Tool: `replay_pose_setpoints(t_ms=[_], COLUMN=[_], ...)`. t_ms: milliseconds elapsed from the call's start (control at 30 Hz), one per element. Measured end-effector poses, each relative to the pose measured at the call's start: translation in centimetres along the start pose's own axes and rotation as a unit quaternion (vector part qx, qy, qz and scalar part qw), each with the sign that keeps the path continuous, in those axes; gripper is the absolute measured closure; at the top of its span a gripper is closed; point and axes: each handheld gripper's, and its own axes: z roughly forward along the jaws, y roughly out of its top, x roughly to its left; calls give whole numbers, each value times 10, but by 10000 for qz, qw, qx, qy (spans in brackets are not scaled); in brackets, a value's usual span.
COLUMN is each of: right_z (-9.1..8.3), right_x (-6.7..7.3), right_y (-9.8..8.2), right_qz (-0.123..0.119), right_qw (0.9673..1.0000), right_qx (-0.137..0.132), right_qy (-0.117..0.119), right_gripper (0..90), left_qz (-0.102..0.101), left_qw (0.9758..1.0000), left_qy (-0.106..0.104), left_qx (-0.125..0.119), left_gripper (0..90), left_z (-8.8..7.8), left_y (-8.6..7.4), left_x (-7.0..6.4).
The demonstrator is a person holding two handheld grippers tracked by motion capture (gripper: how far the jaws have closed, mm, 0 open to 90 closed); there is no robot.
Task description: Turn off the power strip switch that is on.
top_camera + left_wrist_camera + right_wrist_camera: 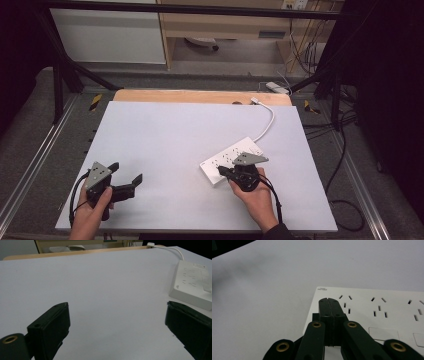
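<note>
A white power strip [227,157] [192,282] [387,305] lies flat on the white table [175,135], right of centre. Its white cable [270,120] runs to the table's far edge. My right gripper [221,171] [329,301] is shut with nothing between its jaws. Its tip hovers over the strip's near left end, beside the first sockets; whether it touches I cannot tell. My left gripper [125,173] [117,306] is held open and empty near the front left of the table, well away from the strip.
A wooden strip [200,96] edges the table's far side. Dark frame posts [57,80] stand at the back corners. Cables [340,165] trail on the floor at the right, and a second white strip [277,87] lies behind the table.
</note>
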Motion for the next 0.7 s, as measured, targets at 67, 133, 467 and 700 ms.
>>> replay_pose_setpoints(t_ms=[67,133,467,700], right_z=[1,1,1,5], right_x=[0,0,-3,-2], right_y=[0,0,-1,-4], right_qz=[3,-7,40,5], right_qw=[10000,10000,10000,9999], right_qx=[5,2,11,135], right_qy=[-13,-16,-64,-82], right_gripper=[900,900,900,900], left_qz=[3,0,27,32], left_qw=[10000,10000,10000,10000], left_qy=[-6,-3,19,17], left_qx=[9,14,-7,-4], left_gripper=[61,61,61,61], left_z=[0,0,0,0], left_y=[0,0,0,0], left_x=[0,0,0,-1])
